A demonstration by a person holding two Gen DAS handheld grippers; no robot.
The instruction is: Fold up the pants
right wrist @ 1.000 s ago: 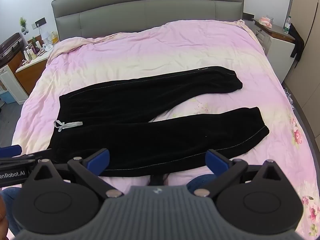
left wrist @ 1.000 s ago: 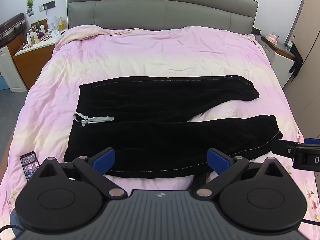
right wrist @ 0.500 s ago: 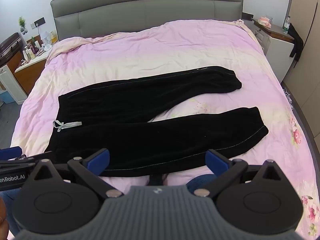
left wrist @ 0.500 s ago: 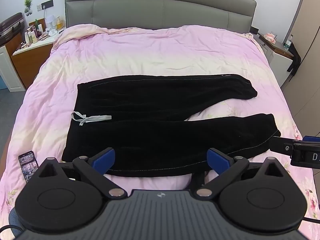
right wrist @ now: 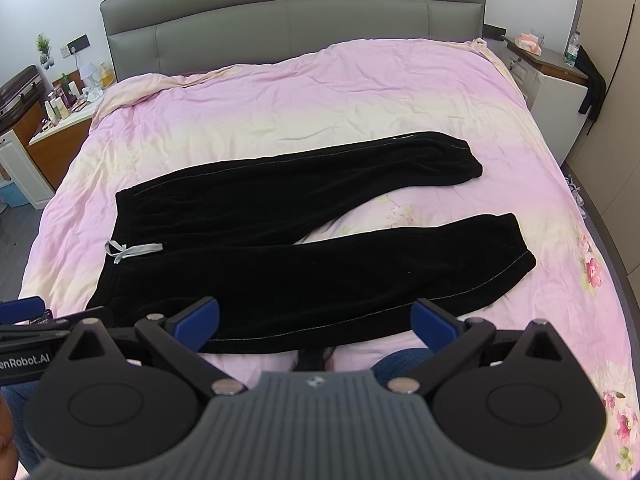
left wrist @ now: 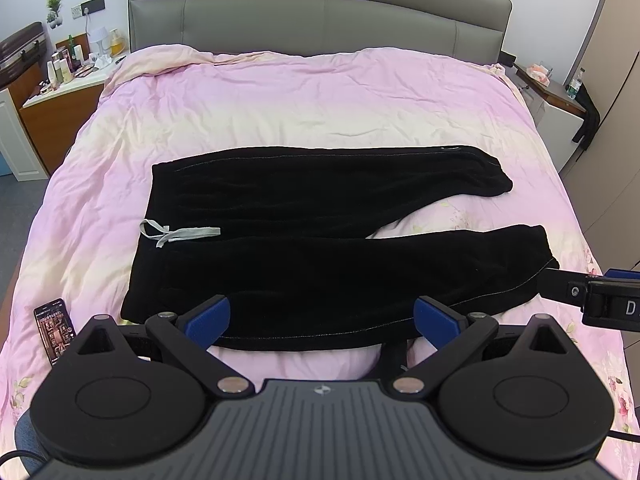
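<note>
Nightstand, far left: a wooden nightstand point(left wrist: 60, 116) crowded with small bottles stands beside the bed, with a small potted plant point(left wrist: 53, 4) on the wall above it.
Phone: a dark phone point(left wrist: 55, 330) with a lit screen lies on the quilt near the bed's left front corner, just left of the pants' waistband.
Bed: a pink, creased quilt point(left wrist: 320, 96) covers the bed, with a grey padded headboard point(left wrist: 320, 20) behind.
Pants: black pants point(left wrist: 304, 248) lie flat in the middle of the quilt, waistband to the left and both legs running right, spread in a narrow V. A pale grey drawstring point(left wrist: 176, 234) sits at the waistband's middle. The far leg's cuff point(right wrist: 460, 160) points toward the right side of the bed; the near leg's cuff point(right wrist: 516, 252) lies closer to the front edge.
Left gripper: the left gripper point(left wrist: 322, 316) hovers over the near edge of the pants, its blue-padded fingers point(left wrist: 208, 316) spread wide apart, holding nothing.
Right gripper: the right gripper point(right wrist: 316, 318) hovers over the same near edge, its blue fingertips point(right wrist: 434, 322) likewise wide apart and empty. In the left wrist view it shows as a black bar at the right edge, near the near cuff.
Far right: a white cabinet point(right wrist: 556, 92) with a dark garment point(right wrist: 592, 88) hanging off its corner.
</note>
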